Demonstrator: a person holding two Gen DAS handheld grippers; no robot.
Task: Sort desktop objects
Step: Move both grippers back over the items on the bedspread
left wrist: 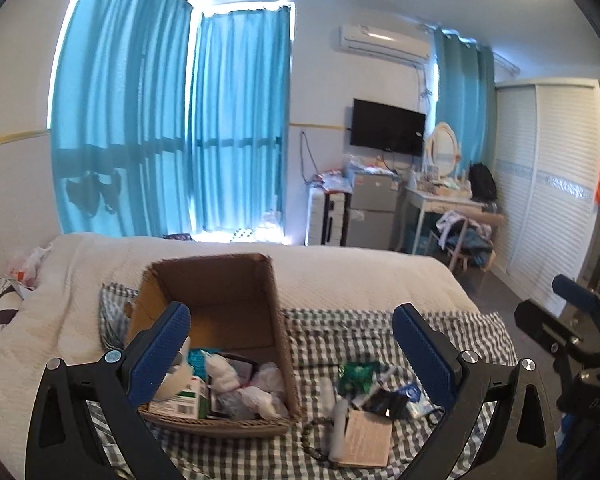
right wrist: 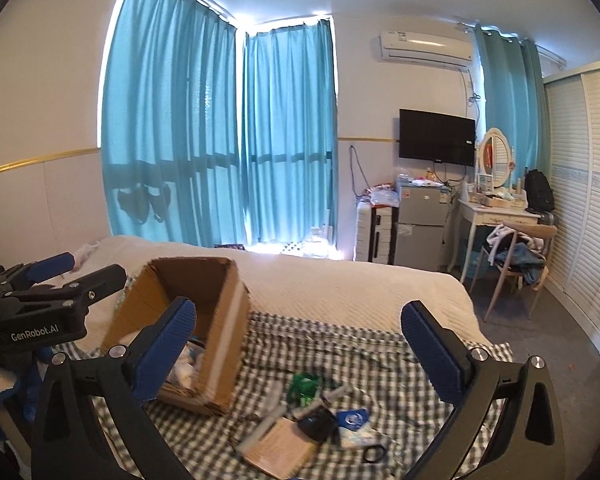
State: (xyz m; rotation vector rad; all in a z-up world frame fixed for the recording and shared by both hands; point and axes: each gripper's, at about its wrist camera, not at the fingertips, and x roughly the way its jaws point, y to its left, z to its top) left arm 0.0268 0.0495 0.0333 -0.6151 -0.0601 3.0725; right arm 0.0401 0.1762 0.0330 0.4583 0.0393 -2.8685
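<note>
Blue curtains backed a bed spread with a grey checked cloth [left wrist: 440,332], where the open brown cardboard box [left wrist: 220,292] sat at ten o'clock of the loose clutter: green packet [right wrist: 305,387], tan booklet [right wrist: 278,446]. Left tool [left wrist: 290,354] and right tool [right wrist: 298,354] both hovered level, wide open, empty. Best approach: descend squarely over one item.

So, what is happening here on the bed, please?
A person holds two grippers over a checked cloth on the bed and sorts small things into a cardboard box. The box already holds several items. A loose pile lies on the cloth beside it, to its right in the left wrist view. The left gripper and the right gripper are both open and hold nothing.
</note>
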